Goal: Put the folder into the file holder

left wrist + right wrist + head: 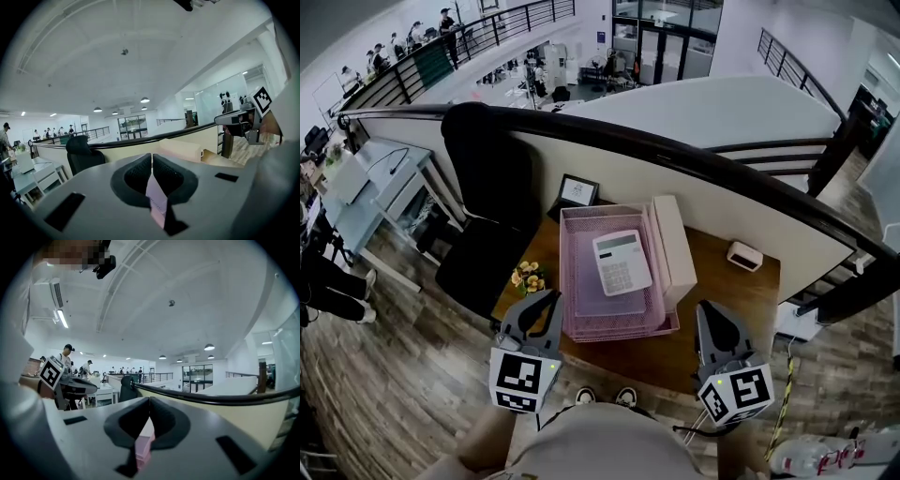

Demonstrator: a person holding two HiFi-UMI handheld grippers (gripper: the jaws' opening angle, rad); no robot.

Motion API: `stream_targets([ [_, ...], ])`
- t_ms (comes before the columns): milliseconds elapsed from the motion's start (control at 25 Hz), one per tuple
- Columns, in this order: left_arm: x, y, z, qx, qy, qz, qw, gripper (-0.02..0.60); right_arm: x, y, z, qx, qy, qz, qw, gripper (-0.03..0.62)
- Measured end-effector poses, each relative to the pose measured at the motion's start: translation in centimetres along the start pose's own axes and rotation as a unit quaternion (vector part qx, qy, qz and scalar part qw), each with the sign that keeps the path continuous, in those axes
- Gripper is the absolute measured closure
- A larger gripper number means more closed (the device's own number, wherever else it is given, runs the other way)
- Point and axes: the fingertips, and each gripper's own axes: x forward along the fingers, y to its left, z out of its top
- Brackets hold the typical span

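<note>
left claw (152, 156) closed, empty | right claw (149, 401) closed, empty | cream folder (673, 246) on counter (724, 286) ahead, clear of both, touching pink file holder (572, 281) | calculator (622, 262) print unreadable

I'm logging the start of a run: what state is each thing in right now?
Left claw, shut.
Right claw, shut.
File holder, stacked trays, calculator lying on top.
Folder, outside the holder, on the desk.
Picture frame, upright.

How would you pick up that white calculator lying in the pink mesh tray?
From above, jaws spanning the two long edges of the white calculator. It lies flat, and the raised rim of the pink mesh tray would likely block a sideways approach.
</note>
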Motion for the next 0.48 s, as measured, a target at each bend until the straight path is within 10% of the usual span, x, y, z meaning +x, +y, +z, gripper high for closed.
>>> stream_targets([
  [480,-0.36,-0.20,0.27,0.001,-0.001,-0.002,1.0000,0.569,-0.14,0.69,-0.13,-0.013,0.004,0.007,1.000,0.589],
])
